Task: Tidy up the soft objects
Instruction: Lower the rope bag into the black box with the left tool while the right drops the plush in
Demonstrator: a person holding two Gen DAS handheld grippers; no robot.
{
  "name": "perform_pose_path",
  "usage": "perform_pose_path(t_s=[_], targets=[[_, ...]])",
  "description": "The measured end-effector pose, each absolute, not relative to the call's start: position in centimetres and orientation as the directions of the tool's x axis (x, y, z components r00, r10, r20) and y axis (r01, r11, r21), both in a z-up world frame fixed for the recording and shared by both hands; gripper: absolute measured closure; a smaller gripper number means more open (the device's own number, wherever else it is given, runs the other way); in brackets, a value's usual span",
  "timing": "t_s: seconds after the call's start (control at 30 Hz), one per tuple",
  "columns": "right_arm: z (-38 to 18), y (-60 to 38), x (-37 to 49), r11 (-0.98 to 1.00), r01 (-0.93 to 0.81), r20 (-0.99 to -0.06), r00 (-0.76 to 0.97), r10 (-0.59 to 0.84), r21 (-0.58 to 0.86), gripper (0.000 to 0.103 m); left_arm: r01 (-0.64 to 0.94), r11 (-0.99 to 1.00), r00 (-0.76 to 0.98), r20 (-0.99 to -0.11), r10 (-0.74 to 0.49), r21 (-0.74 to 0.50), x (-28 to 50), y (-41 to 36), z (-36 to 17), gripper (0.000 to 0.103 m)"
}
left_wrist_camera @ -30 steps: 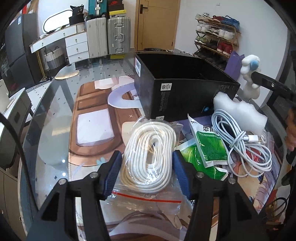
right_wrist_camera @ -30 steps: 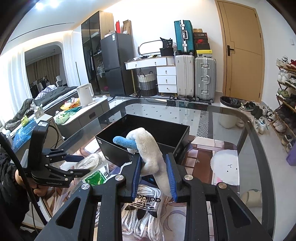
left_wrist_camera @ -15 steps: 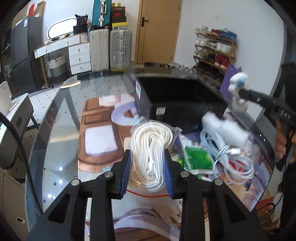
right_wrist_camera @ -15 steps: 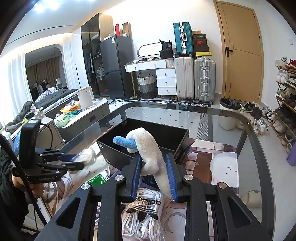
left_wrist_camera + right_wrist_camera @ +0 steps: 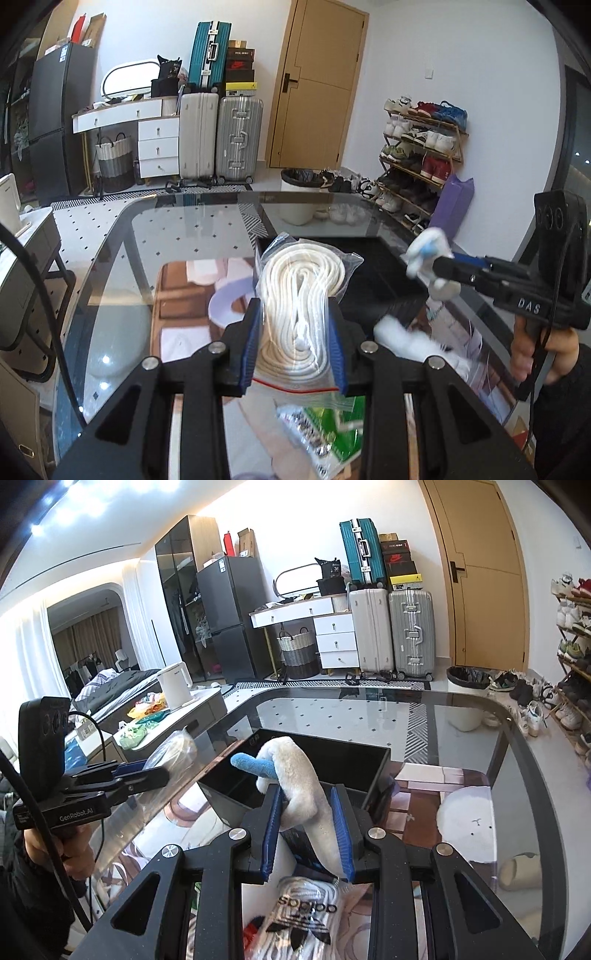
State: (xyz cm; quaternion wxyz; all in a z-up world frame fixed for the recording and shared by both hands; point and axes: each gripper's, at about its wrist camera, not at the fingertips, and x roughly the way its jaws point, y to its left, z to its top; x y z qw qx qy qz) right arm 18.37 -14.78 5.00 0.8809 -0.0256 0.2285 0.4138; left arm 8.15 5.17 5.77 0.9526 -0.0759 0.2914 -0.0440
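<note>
From the left wrist view, the left gripper is squeezing a clear bag of coiled white rope between its narrowly spaced blue pads, holding it above the glass table, in front of the black box. From the right wrist view, the right gripper is clamping almost fully on a cream plush toy with a blue part, holding it just over the near edge of the black box.

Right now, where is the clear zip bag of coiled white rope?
The clear zip bag of coiled white rope is gripped in the left gripper, lifted above the glass table, just before the black box.
</note>
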Motion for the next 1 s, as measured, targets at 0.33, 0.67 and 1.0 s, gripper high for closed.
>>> perform_pose_path(t_s=[0.33,0.67,1.0], targets=[[4.9,-13.0,19.9,0.66,-0.742,-0.459,0.549,0.698,0.116,0.076,0.065,0.985,0.82,-0.554,-0.145,-0.163,12.0,3.9,5.5,0.072],[3.1,-12.8,20.2,0.658,-0.745,-0.51,0.526,0.681,0.11,0.07,0.085,0.983,0.804,-0.571,-0.163,-0.16,14.0,2.8,4.9,0.071],[7.0,-14.1,18.7,0.645,-0.758,-0.362,0.577,0.732,0.098,0.078,0.08,0.984,0.805,-0.572,-0.157,-0.157,14.4,2.6,4.7,0.071]])
